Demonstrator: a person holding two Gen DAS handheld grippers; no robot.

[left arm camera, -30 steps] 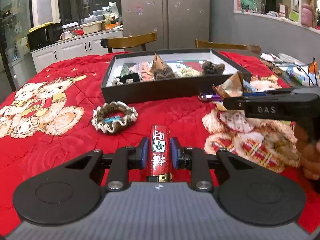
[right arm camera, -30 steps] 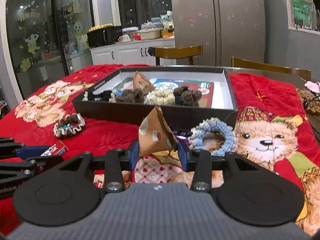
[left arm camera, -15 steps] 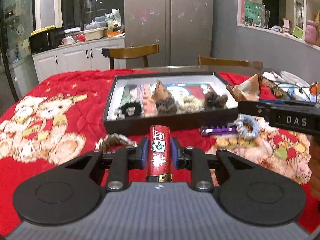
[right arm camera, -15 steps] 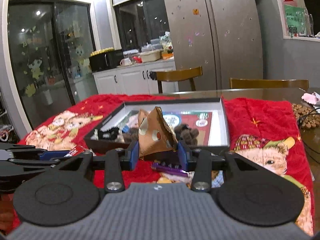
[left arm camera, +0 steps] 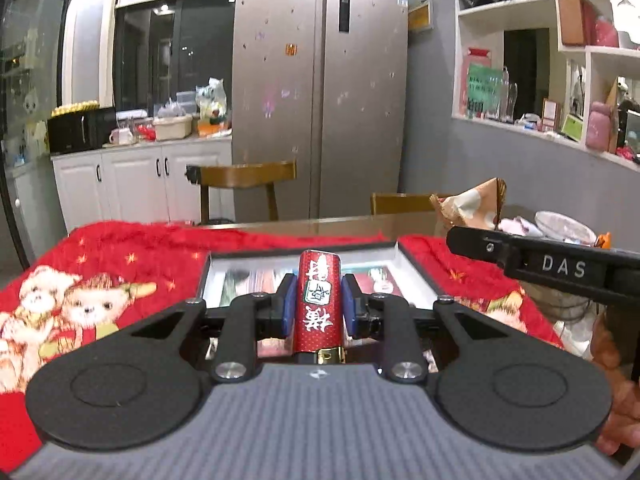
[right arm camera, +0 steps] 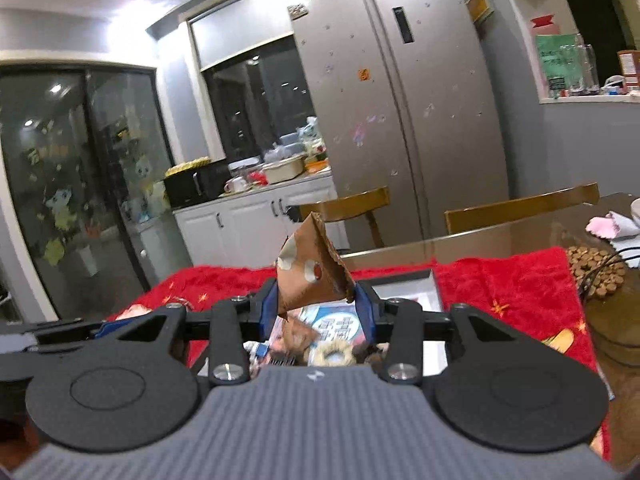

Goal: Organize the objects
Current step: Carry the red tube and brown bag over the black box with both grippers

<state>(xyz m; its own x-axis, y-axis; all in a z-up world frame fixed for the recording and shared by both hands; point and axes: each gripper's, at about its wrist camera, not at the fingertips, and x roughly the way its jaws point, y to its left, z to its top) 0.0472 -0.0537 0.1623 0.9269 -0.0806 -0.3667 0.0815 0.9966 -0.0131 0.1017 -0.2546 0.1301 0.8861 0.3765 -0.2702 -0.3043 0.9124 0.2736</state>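
Note:
My left gripper is shut on a red lighter with white characters, held upright in the air over the near edge of the black box. My right gripper is shut on a brown triangular snack packet, held above the same box. The packet also shows in the left wrist view, above the right gripper's arm. Inside the box lie another brown packet and a cream hair tie.
A red bear-print cloth covers the table. Two wooden chairs stand behind it, then a steel fridge and white cabinets. A beaded coaster and cables lie at the right edge.
Both grippers have risen and tilted up with their loads, moving forward over the box. The hair ties and purple object on the cloth have dropped out of view.

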